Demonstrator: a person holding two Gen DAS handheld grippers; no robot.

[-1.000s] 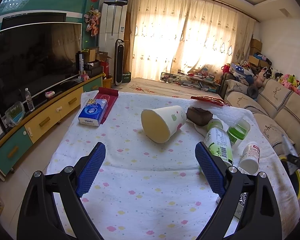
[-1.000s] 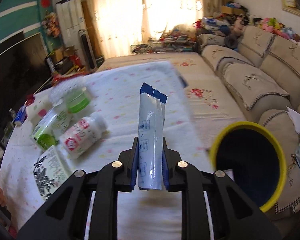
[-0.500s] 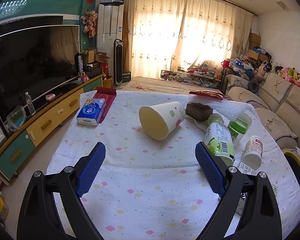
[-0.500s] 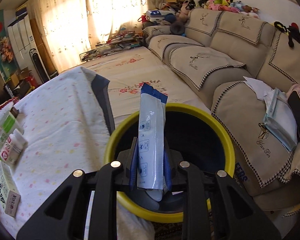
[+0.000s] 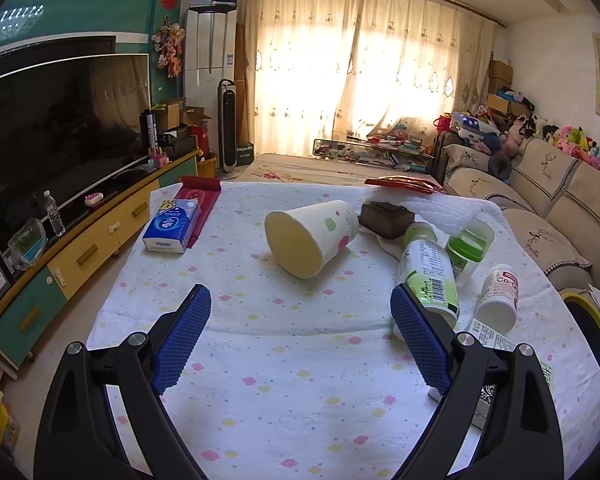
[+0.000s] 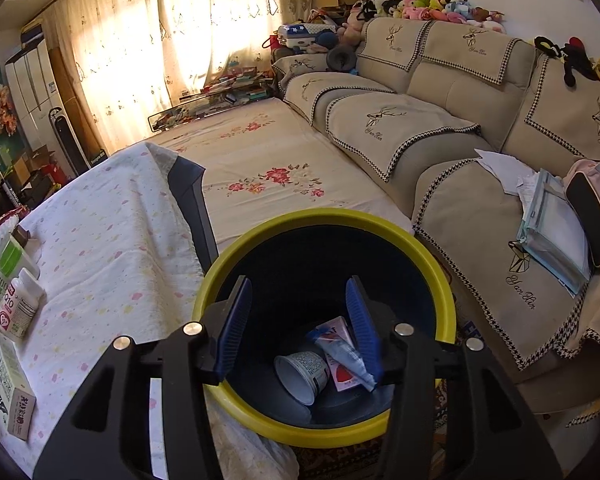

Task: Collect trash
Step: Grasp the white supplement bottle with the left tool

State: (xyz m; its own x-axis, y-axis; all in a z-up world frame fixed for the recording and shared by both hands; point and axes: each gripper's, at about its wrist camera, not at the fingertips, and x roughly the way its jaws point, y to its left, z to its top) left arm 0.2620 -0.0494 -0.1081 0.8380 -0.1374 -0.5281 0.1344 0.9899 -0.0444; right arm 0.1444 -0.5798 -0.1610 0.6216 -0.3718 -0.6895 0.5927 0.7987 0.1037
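Observation:
My right gripper (image 6: 299,320) hangs over the yellow-rimmed bin (image 6: 440,280), its jaws opening with nothing between them. Down in the bin lie the white-and-blue wrapper (image 6: 342,354), a white cup (image 6: 302,374) and a pink packet (image 6: 342,376). My left gripper (image 5: 300,332) stands open and empty above the dotted tablecloth (image 5: 284,380). Ahead of it a paper cup (image 5: 310,238) lies on its side. A green-labelled bottle (image 5: 426,276), a green-lidded cup (image 5: 468,246) and a white bottle (image 5: 498,298) lie to its right.
A blue tissue pack (image 5: 172,226), a red packet (image 5: 198,200) and a brown box (image 5: 384,220) rest on the far part of the table. A carton (image 6: 8,392) lies at the table's near edge. The sofa (image 6: 480,152) flanks the bin; a TV cabinet (image 5: 72,248) runs along the left.
My right gripper swung from over the table to above the bin, then opened. The wrapper it held has dropped into the bin. The left gripper has hardly moved.

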